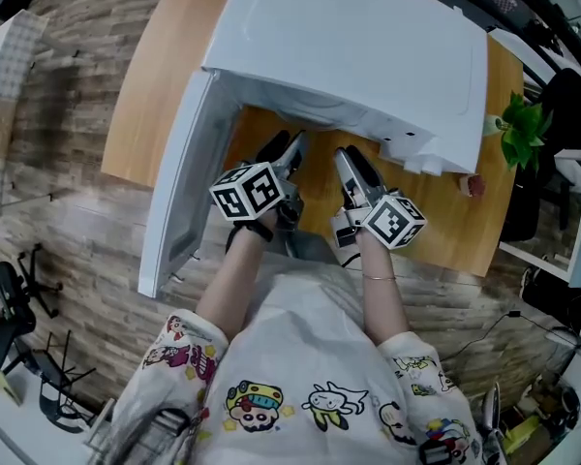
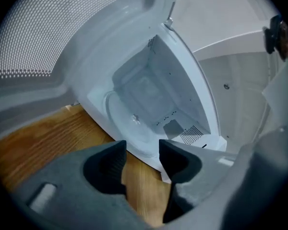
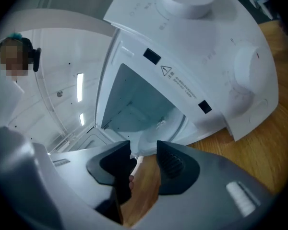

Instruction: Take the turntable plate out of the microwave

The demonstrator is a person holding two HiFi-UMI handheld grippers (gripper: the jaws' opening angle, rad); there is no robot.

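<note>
Grey-brown plank flooring (image 1: 68, 114) lies round a pale, honey-grained wooden counter (image 1: 165, 95), and a black office chair (image 1: 10, 308) stands at the left edge of the floor. On the counter sits a boxy white microwave (image 1: 368, 37) with a smooth, glossy top. Its door (image 1: 179, 192) hangs wide open to the left, and the inner face carries a window of fine perforated mesh (image 2: 48, 28).

The left tongs (image 1: 281, 148) are matte dark grey with ribbed inner pads, behind a cube of black-and-white square markers. They point at the near edge of the open cavity. Their jaws stand well apart and grip nothing; only bare wood grain shows between them.

The turntable plate (image 2: 129, 123) is a round disc of clear glass with a low raised rim. It lies flat on the cavity floor inside the microwave, beyond the tips of both tongs and touched by neither. Small perforated vents dot the pale cavity walls around it.

The right tongs (image 1: 353, 163), of the same grey make, sit just beside the left pair and aim into the same opening. Their jaws are likewise spread and empty.

Further right, the microwave's white control panel (image 3: 249, 71) bulges with rounded knobs. A leafy green plant (image 1: 523, 129) stands at the counter's right edge.
</note>
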